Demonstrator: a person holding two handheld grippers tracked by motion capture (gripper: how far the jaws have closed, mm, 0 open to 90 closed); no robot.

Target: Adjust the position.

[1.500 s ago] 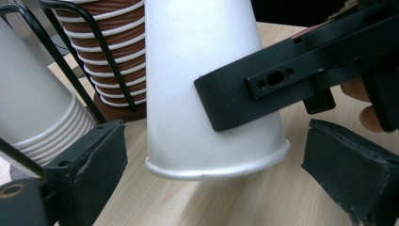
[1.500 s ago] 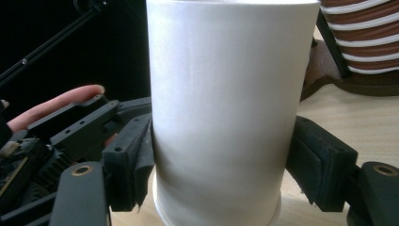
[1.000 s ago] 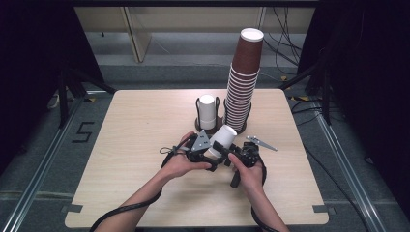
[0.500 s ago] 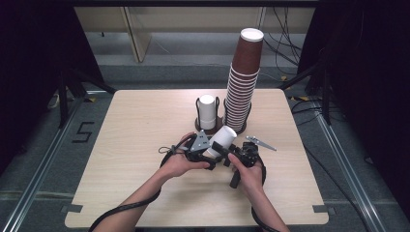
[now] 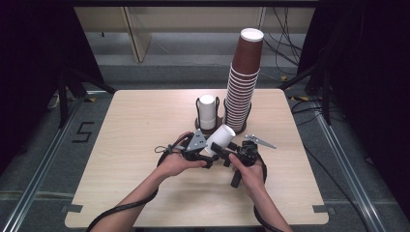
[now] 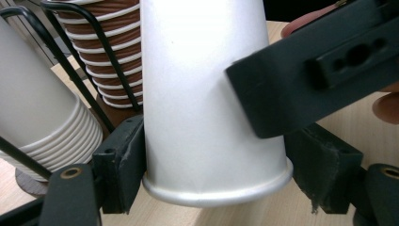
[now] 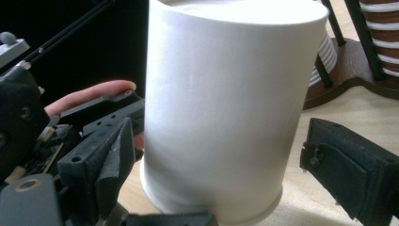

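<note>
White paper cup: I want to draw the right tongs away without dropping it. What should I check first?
1. Left tongs have just been closing and their pads now press the white paper cup near its rim: ok.
2. Right tongs have just been opening, and one pad stands clear of the cup: ok.
3. Their other pad is clear of the cup: cannot tell.
4. Tall stack of brown paper cups behind stands upright: ok.
</note>
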